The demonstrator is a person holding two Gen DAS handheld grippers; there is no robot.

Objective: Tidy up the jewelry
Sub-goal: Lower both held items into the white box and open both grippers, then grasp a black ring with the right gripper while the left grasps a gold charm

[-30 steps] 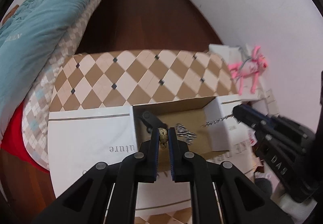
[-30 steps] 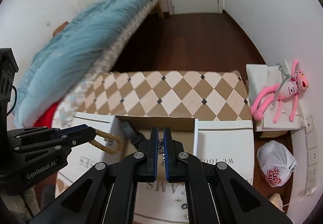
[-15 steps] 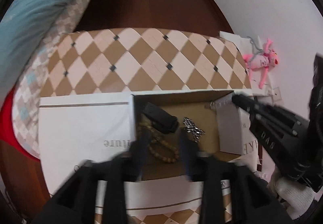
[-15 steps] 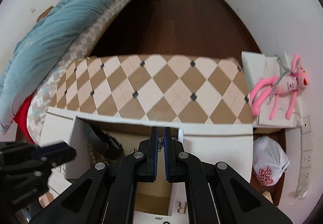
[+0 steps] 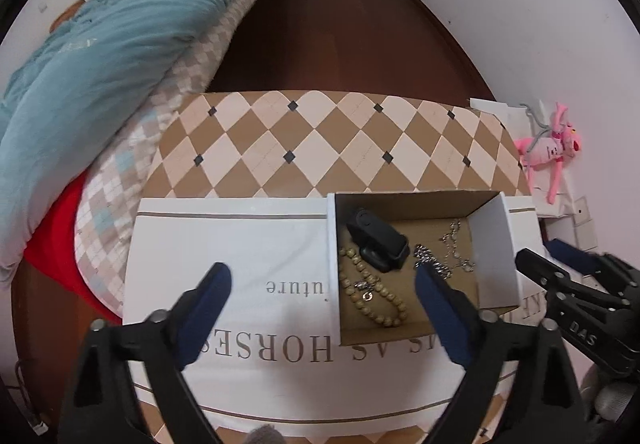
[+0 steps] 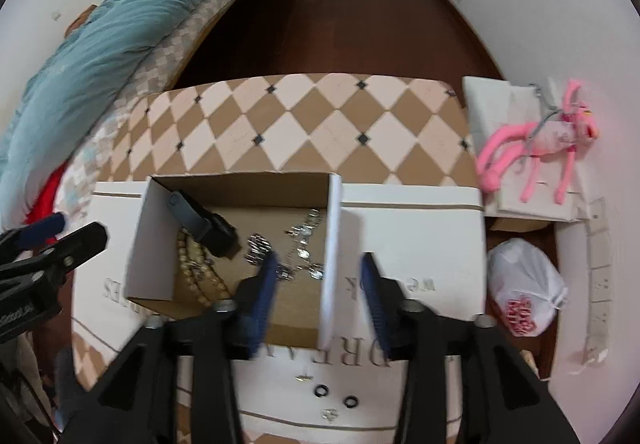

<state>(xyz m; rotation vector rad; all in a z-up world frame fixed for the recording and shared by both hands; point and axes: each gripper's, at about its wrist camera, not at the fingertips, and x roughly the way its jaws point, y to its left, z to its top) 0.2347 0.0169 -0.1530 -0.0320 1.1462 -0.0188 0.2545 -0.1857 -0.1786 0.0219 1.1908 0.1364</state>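
Note:
An open cardboard box (image 5: 416,199) with white flaps sits on the checkered table. Inside lie a beige bead bracelet (image 5: 390,321), a black strap-like item (image 5: 376,240) and a thin silver chain (image 5: 452,240). My left gripper (image 5: 320,278) hangs over the box's left flap; its jaws are opening wide with nothing between them. The right gripper (image 6: 320,264) is over the box's right side, its jaws opening. The upright white flap (image 6: 334,244) shows between its fingers, untouched. The silver chain (image 6: 300,244) and bead bracelet (image 6: 196,268) rest on the box floor.
Two small black rings (image 6: 322,390) and tiny metal pieces lie on the near white flap. A pink plush toy (image 6: 532,139) and a white plastic bag (image 6: 524,292) are at the right. A bed with a teal quilt (image 5: 100,55) borders the left.
Both grippers were shut, the left on the bead bracelet, the right on the silver chain. Both have opened and sunk a little; bracelet and chain now lie in the box.

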